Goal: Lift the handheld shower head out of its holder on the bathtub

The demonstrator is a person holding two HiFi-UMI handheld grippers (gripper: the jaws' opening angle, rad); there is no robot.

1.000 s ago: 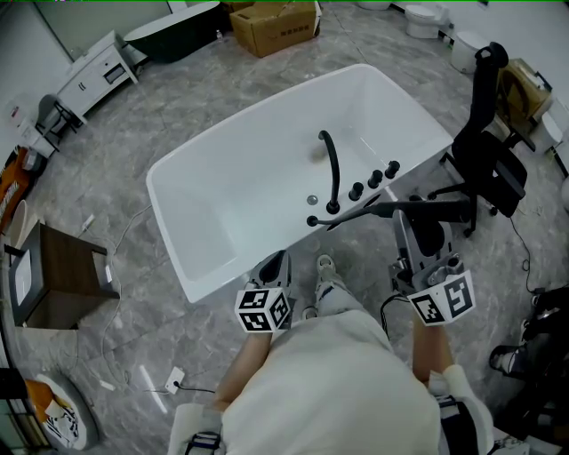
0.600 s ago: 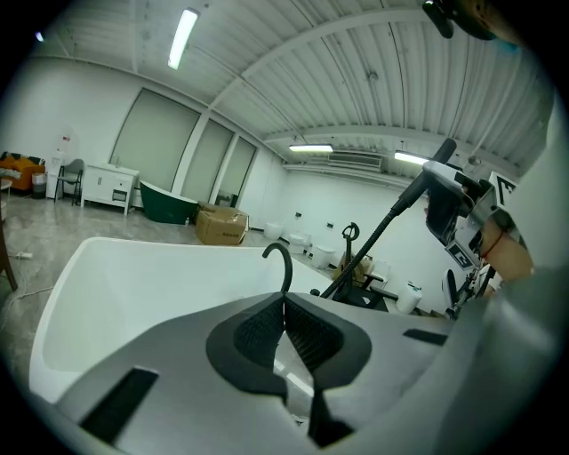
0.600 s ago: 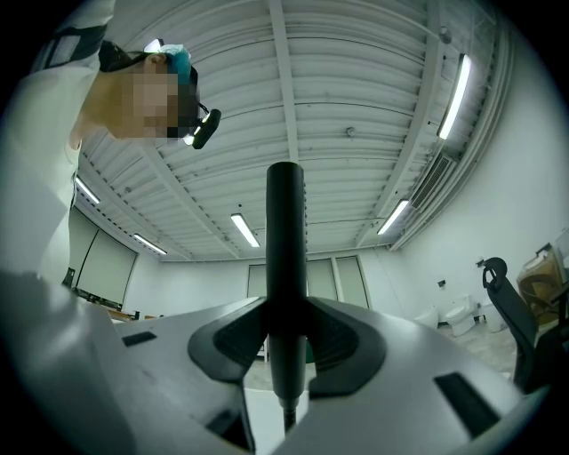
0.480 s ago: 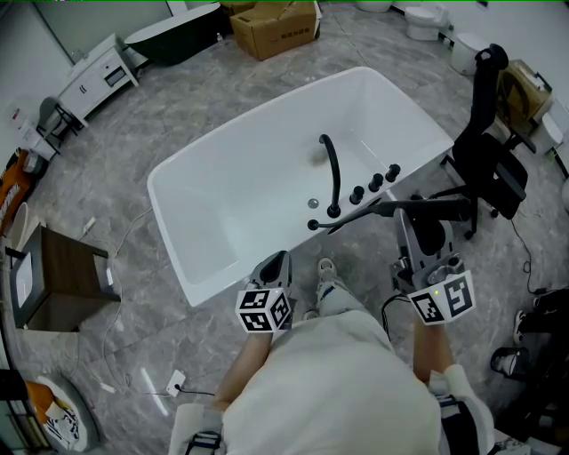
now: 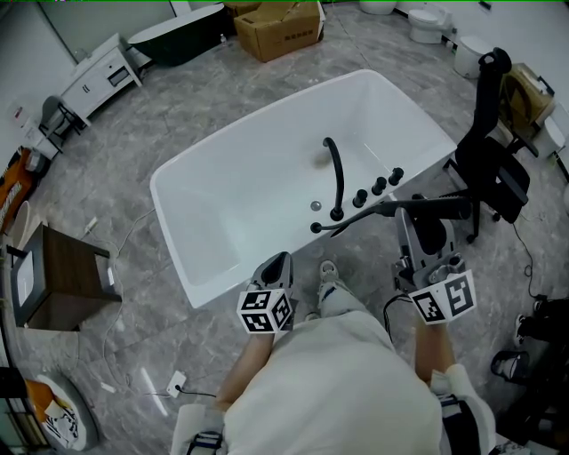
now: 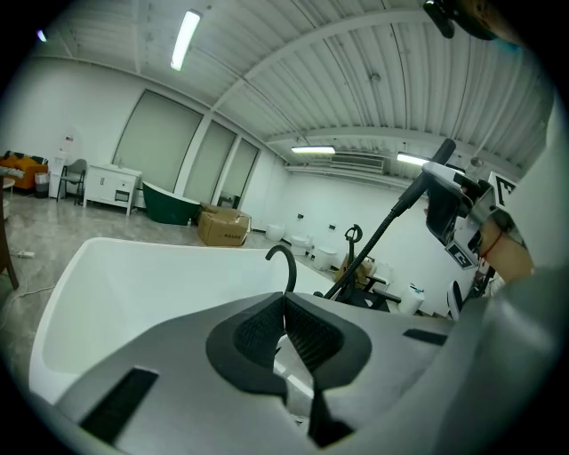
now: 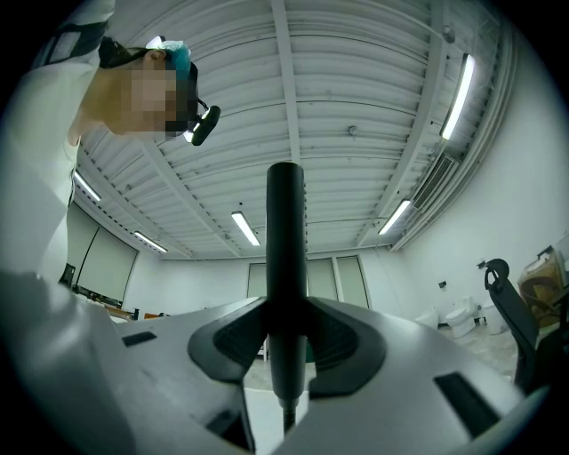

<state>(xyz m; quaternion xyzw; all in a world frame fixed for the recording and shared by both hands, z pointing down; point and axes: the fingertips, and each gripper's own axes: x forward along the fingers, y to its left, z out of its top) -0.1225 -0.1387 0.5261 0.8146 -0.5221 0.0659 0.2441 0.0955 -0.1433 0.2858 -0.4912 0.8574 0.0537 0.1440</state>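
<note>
The black handheld shower head (image 5: 436, 206) hangs level over the white bathtub's (image 5: 222, 258) right end, clear of the rim, and its hose (image 5: 347, 219) runs down to the tub deck beside the curved black spout (image 5: 336, 173). My right gripper (image 5: 425, 222) is shut on its handle (image 7: 286, 258), which stands upright between the pads (image 7: 333, 342) in the right gripper view. My left gripper (image 5: 276, 259) is held by the tub's near rim, shut with nothing in it (image 6: 284, 307). The left gripper view shows the spout (image 6: 285, 263) and the raised shower head (image 6: 409, 197).
Three black knobs (image 5: 379, 185) line the tub deck. A black office chair (image 5: 491, 155) stands right of the tub. A cardboard box (image 5: 277, 25) and a dark tub (image 5: 178, 31) are at the far side. A wooden side table (image 5: 62, 277) is at left.
</note>
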